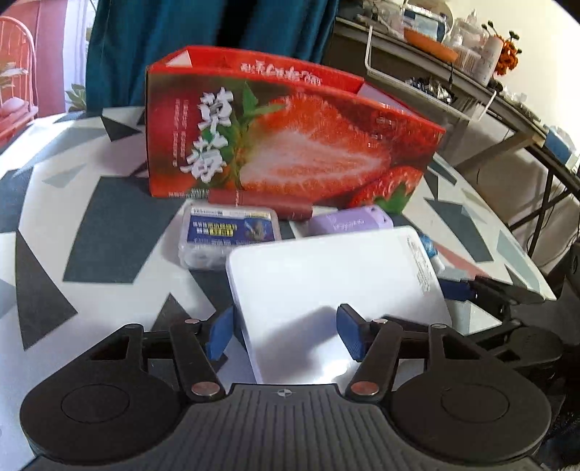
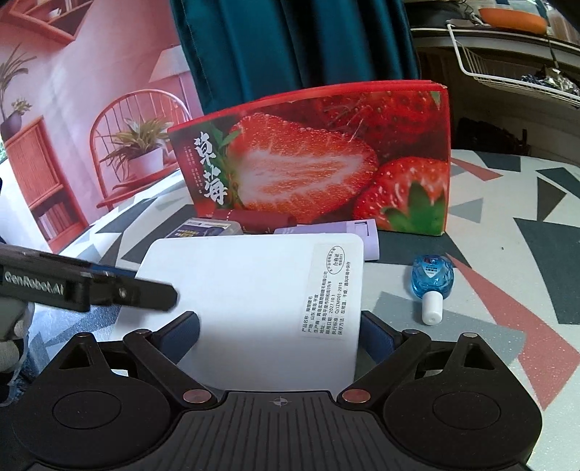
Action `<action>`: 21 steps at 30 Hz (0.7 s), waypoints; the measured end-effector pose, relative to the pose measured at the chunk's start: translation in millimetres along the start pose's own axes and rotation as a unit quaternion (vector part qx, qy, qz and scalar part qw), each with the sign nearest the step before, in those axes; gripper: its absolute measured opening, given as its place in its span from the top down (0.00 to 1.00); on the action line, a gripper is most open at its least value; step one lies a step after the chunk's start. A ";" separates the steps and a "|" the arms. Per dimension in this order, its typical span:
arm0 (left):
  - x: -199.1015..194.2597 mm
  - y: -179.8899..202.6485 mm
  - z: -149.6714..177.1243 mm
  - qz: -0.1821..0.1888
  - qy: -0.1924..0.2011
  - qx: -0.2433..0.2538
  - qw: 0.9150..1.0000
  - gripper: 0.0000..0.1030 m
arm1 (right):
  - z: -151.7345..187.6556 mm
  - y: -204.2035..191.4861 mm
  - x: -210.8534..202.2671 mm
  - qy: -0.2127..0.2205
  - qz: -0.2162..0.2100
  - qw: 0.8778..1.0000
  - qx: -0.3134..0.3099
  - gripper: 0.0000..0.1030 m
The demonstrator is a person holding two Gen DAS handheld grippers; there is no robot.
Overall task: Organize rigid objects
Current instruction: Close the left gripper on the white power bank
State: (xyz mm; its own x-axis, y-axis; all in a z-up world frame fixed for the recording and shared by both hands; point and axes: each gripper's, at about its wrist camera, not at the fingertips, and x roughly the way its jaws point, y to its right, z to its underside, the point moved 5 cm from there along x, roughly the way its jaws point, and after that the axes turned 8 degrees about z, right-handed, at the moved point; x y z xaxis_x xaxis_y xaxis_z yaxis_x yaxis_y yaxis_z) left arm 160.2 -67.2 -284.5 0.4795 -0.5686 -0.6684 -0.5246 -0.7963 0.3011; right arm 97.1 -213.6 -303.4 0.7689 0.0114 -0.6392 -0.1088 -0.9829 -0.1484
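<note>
A flat white box (image 2: pixel 253 282) with a printed label along its right edge lies between the pads of my right gripper (image 2: pixel 281 331), which press on its two side edges. My left gripper (image 1: pixel 286 335) straddles the box's (image 1: pixel 326 275) near left corner. Its left pad is beside the edge and its right pad hovers over the white face, casting a shadow. Behind stands an open red strawberry carton (image 1: pixel 290 145). Before the carton lie a red tube (image 1: pixel 261 203), a clear case with a blue label (image 1: pixel 228 232), a lilac case (image 1: pixel 351 221) and a small blue bottle (image 2: pixel 431 279).
The table (image 2: pixel 525 253) has a grey, white and red triangle pattern, and its edge (image 1: pixel 536 290) runs close on the right. Beyond it are a cluttered desk (image 1: pixel 435 72) and a white wire basket (image 2: pixel 507 72). A teal curtain (image 1: pixel 217 29) hangs behind the carton.
</note>
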 end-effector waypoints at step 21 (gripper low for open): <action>1.2 -4.1 3.3 0.015 -0.010 -0.022 1.000 0.39 | 0.2 -0.7 2.0 -0.002 0.005 1.000 -0.007 0.10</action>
State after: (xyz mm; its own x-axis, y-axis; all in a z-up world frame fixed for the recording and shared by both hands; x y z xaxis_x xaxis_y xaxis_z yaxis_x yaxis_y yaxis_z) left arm 160.6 -63.9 -288.8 0.4494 -0.5892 -0.6714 -0.5067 -0.7872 0.3516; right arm 98.6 -212.9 -304.7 0.7656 0.0023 -0.6433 -0.1080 -0.9853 -0.1320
